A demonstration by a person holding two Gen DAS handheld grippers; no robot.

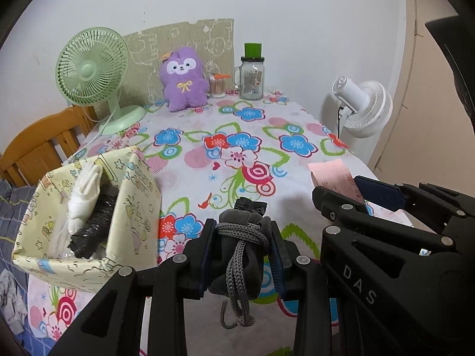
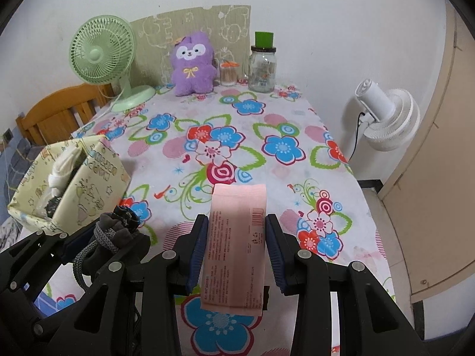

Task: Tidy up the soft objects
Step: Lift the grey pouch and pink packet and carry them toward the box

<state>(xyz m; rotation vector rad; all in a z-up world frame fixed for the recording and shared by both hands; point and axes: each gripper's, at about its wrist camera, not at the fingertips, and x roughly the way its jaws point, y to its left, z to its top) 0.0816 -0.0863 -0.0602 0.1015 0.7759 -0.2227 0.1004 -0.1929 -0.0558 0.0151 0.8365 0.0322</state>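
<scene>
While the left gripper (image 1: 242, 255) pinches a gray drawstring pouch (image 1: 237, 255) tight between its two blue pads, the right gripper (image 2: 236, 252) has its fingers on both sides of a pink packet (image 2: 234, 249). The pads look like they press the packet's edges, but I cannot be sure how hard they squeeze.

The pouch hangs just above the flowered tablecloth (image 1: 225, 148), near the front of the table. Beside it, on the left, sits a yellow paper box (image 1: 89, 231) with a white cloth bundle (image 1: 84, 195) and something black and soft inside. I think the pouch should go in there.

What could go wrong? The gray cord (image 1: 237, 296) dangles below the pouch. It could catch on the box wall and tip the box, since the box looks light and sits at the table's edge. The box is already partly full, so the pouch may sit on top and roll out. The pink packet is thin and floppy. It could slip from the pads if the squeeze is weak.

The two grippers are very close together, so they could bump when the left one swings to the box.

Far back stand a green fan (image 1: 92, 71), a purple plush toy (image 1: 184, 80), a tub of cotton swabs (image 1: 217, 86) and a glass jar (image 1: 251, 74). A white fan (image 1: 365, 106) stands off the table. None of these are in the way.
</scene>
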